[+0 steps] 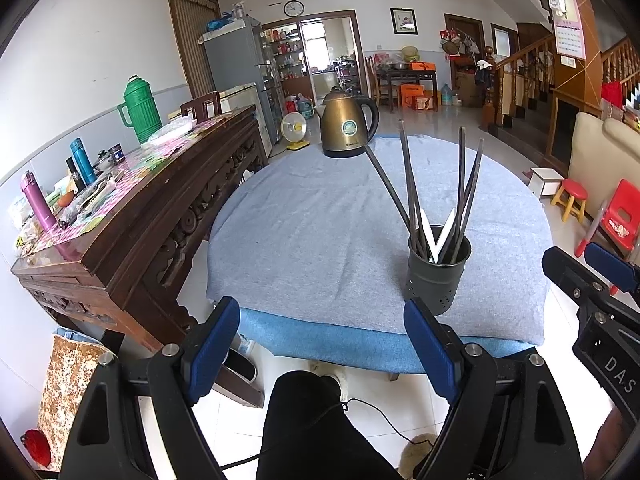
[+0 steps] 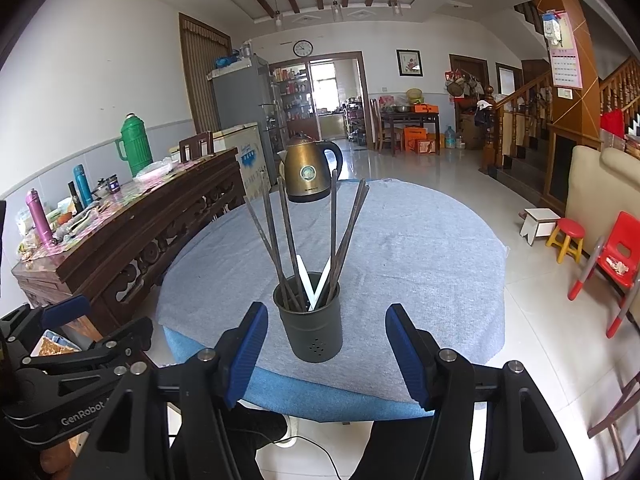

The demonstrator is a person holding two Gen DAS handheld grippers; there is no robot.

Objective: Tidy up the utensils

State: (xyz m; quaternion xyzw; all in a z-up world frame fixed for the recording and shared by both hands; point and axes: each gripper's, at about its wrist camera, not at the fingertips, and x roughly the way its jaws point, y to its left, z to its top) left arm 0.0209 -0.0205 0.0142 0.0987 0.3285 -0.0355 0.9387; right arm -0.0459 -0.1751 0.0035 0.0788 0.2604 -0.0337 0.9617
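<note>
A dark grey utensil holder [image 1: 438, 270] [image 2: 311, 324] stands near the front edge of the round table. Several dark chopsticks [image 1: 408, 184] [image 2: 280, 236] and two white utensils [image 1: 444, 234] [image 2: 316, 282] stand in it, fanned out. My left gripper [image 1: 322, 354] is open and empty, held just off the table's front edge, left of the holder. My right gripper [image 2: 326, 354] is open and empty, its fingers on either side of the holder and short of it. The right gripper also shows at the right edge of the left wrist view [image 1: 592, 264].
The table wears a grey-blue cloth [image 1: 320, 220] [image 2: 420, 248]. A brass kettle [image 1: 348, 124] [image 2: 310, 174] stands at its far side. A carved wooden sideboard [image 1: 132, 216] [image 2: 120, 232] with bottles is to the left. Red chair [image 2: 616, 256] and stools are to the right.
</note>
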